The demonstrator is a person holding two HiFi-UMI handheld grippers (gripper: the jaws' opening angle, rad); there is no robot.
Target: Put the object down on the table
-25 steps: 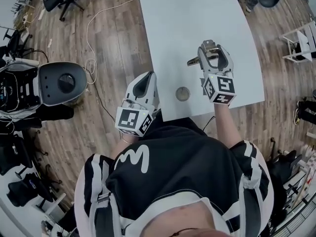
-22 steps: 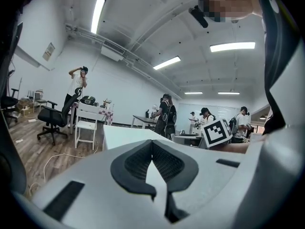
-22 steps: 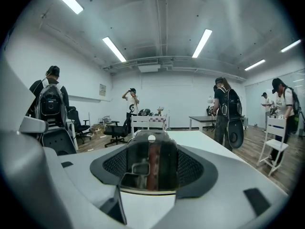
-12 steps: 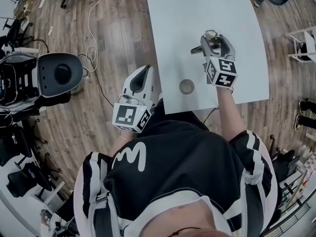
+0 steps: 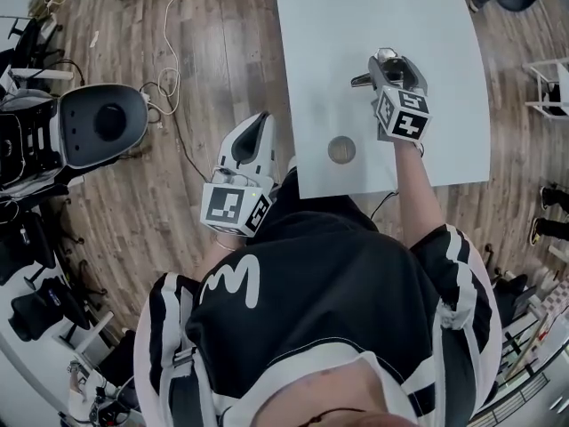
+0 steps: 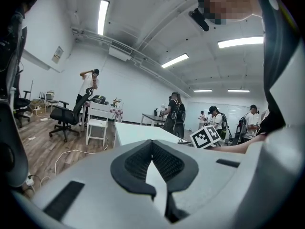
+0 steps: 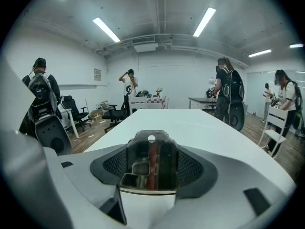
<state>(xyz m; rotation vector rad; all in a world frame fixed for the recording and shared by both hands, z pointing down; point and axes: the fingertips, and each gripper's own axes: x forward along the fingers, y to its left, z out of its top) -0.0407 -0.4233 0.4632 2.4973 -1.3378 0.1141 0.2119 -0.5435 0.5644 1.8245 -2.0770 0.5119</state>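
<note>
With our right gripper (image 5: 385, 60) fingers we clamp the clear-cased object (image 7: 151, 159) over the table (image 5: 356, 7); our left gripper (image 5: 259, 121) fingers are closed, empty

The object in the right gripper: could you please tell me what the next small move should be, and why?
Probably lower the right gripper straight down until the object touches the table, then open. The jaws are shut on the object, and bare tabletop lies beneath and ahead of it.
</note>
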